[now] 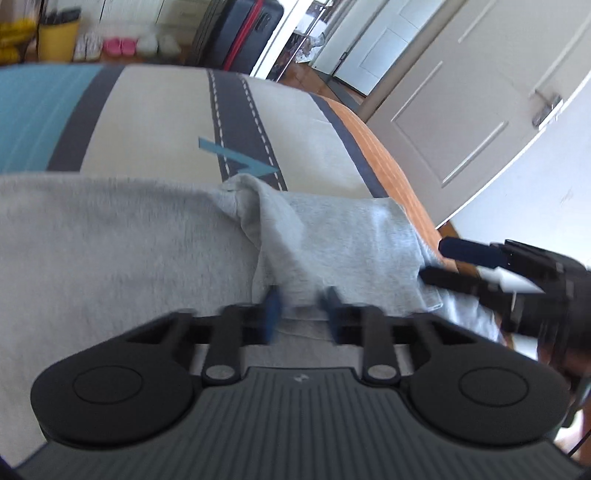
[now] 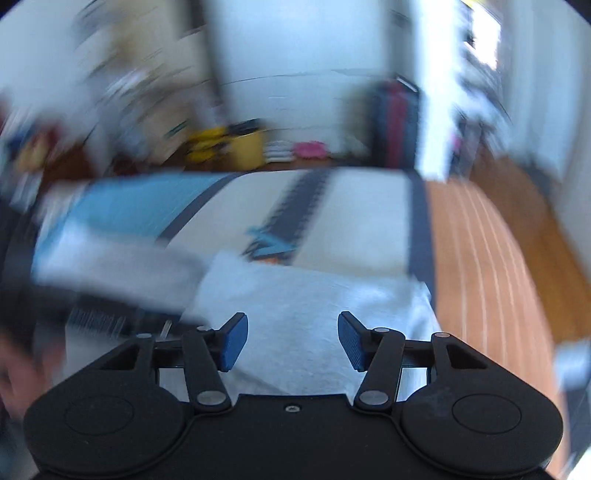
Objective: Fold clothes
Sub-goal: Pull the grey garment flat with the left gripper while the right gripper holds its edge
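A light grey garment (image 1: pixel 129 240) lies spread on the bed, with a raised fold (image 1: pixel 273 221) running toward my left gripper (image 1: pixel 303 314). The left gripper's blue pads are blurred and stand apart, low over the cloth, with the foot of the fold between them. My right gripper (image 1: pixel 448 264) comes in from the right at the garment's right edge, and its lower finger (image 1: pixel 454 278) touches the cloth. In the right wrist view the right gripper (image 2: pixel 293 339) is wide open above the grey garment (image 2: pixel 314 295), holding nothing. That whole view is motion-blurred.
The bed cover (image 1: pixel 155 118) is cream with a dark road-like stripe, a blue band on the left and an orange band (image 1: pixel 388 166) along the right edge. Behind the bed are a white door (image 1: pixel 461 92), a dark suitcase (image 1: pixel 247 33) and a yellow bin (image 1: pixel 57 40).
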Action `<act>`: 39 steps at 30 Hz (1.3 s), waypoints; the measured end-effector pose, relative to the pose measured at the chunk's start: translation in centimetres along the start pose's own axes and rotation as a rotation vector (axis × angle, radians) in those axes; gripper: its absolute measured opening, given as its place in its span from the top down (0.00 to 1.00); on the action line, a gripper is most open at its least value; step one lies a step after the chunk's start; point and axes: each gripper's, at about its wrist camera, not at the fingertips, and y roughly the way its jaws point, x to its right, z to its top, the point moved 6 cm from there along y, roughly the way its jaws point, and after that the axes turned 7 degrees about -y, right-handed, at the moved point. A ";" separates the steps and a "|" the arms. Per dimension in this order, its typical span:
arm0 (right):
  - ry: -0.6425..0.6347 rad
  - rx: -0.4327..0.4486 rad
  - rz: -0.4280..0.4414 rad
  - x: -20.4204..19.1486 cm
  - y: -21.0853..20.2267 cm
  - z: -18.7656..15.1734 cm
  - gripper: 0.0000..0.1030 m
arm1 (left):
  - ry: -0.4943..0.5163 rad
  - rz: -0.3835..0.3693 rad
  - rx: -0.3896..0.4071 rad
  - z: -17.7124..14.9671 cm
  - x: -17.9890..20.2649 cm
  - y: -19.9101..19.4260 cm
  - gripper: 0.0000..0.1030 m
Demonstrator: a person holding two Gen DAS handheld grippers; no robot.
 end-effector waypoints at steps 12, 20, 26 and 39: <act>0.078 0.045 0.117 -0.1 4.2 1.4 0.92 | 0.005 -0.078 0.060 2.5 1.8 -0.6 0.92; 0.518 0.112 0.331 4.6 3.7 0.1 0.92 | 0.043 -0.014 0.107 1.9 1.2 -0.5 0.53; 0.480 0.073 0.361 3.2 3.8 0.4 0.92 | -0.006 -0.006 0.103 0.6 0.6 -1.0 0.74; 0.452 -0.032 0.485 2.3 4.8 0.6 0.77 | -0.173 0.092 0.095 -0.8 -2.9 -2.1 0.58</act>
